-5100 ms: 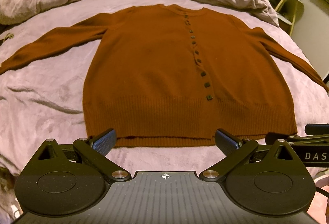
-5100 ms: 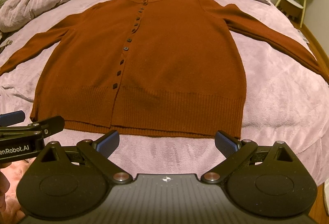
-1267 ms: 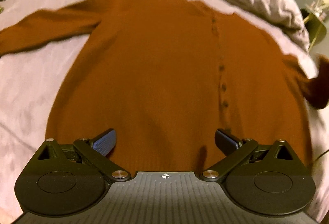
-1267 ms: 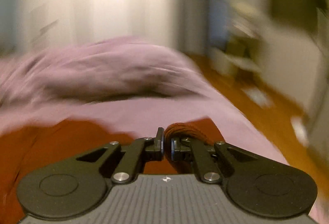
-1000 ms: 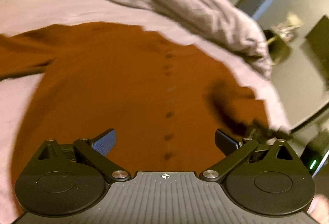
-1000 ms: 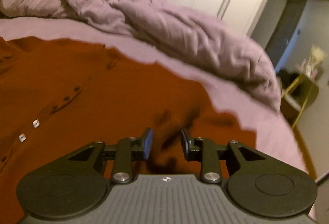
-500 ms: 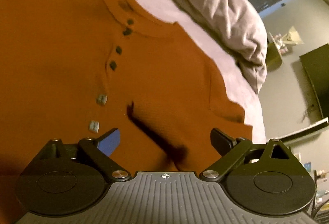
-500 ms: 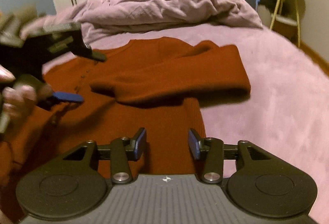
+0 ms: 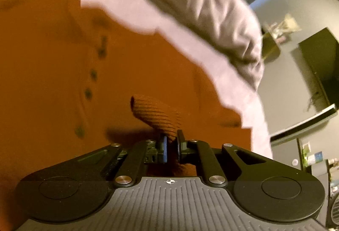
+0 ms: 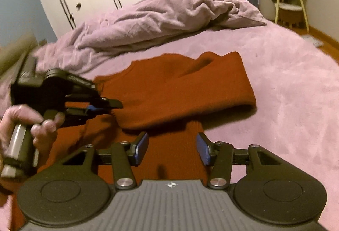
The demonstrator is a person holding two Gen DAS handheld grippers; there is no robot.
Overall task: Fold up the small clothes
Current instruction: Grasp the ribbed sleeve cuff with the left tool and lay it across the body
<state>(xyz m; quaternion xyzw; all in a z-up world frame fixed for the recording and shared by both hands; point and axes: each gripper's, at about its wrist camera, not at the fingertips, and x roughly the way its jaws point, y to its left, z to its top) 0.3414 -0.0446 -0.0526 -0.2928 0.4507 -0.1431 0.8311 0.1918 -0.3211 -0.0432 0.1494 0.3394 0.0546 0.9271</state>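
The rust-brown cardigan (image 10: 173, 91) lies on the bed (image 10: 292, 74), its right sleeve (image 10: 190, 103) folded across the chest. The left gripper (image 9: 171, 144) has its fingers closed on the ribbed cuff (image 9: 156, 114) of this sleeve, above the body of the cardigan, near the row of buttons (image 9: 88, 93); this view is blurred, so the exact spot is perhaps uncertain. The right gripper (image 10: 171, 148) hovers above the hem, its fingers opening, nothing between them. A crumpled duvet (image 10: 165, 16) lies behind.
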